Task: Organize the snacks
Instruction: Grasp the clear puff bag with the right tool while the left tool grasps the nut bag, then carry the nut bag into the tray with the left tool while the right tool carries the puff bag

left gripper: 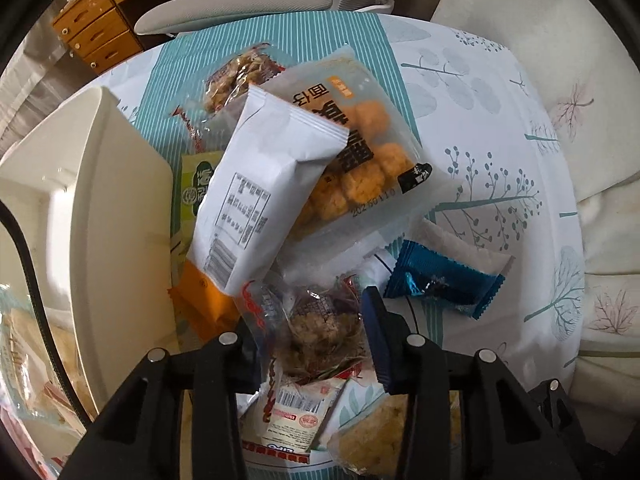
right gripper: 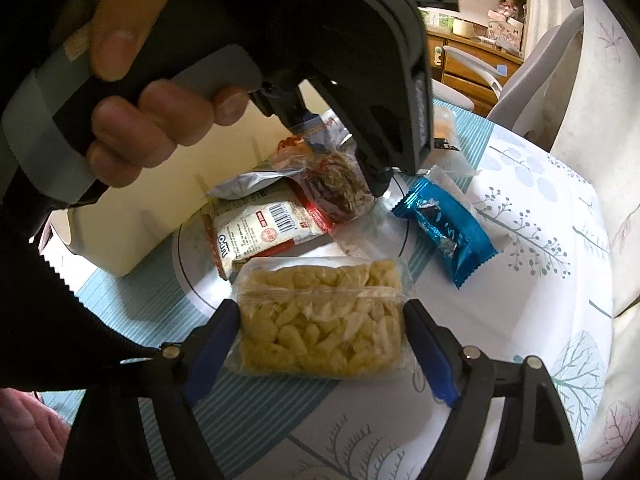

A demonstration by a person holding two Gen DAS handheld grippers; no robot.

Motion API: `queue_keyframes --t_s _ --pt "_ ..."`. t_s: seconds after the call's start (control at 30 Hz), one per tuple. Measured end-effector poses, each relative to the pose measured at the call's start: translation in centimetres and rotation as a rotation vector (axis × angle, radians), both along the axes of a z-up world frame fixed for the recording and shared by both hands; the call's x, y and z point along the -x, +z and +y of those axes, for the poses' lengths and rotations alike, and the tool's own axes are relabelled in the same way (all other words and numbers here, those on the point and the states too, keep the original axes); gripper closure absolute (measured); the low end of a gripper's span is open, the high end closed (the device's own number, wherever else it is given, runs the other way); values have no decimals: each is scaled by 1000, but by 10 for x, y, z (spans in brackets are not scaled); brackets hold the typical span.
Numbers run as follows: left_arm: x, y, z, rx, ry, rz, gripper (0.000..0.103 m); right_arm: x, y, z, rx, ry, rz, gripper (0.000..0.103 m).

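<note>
Crinkly clear puffed-snack packet (right gripper: 320, 320), rectangular

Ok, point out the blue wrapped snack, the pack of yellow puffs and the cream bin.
blue wrapped snack (right gripper: 444, 226), right wrist view, middle of wrapper.
pack of yellow puffs (right gripper: 320, 320), right wrist view, centre of pack.
cream bin (left gripper: 116, 200), left wrist view, outer wall.

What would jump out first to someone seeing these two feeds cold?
Probably the heap of snack packets on the tree-print tablecloth, topped by a white packet beside a cream bin. Next, the left tongs pointing down around a clear packet with a dark, stringy snack in the pile. In the right wrist view, the right tongs straddle a clear bag of pale puffs at the near edge.
</note>
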State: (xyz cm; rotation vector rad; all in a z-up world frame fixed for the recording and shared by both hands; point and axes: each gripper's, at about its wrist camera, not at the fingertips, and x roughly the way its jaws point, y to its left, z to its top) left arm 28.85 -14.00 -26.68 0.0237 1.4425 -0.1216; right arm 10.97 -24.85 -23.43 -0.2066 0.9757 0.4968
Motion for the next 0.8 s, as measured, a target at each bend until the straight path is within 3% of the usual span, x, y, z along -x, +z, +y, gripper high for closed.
queue_keyframes --t_s 0.37,0.8 --pt "21 27 9 44 12 -18 64 1 3 -24 -9 -78 49 22" --pt "67 114 17 123 2 -100 64 25 51 -29 -37 -176 1 22"
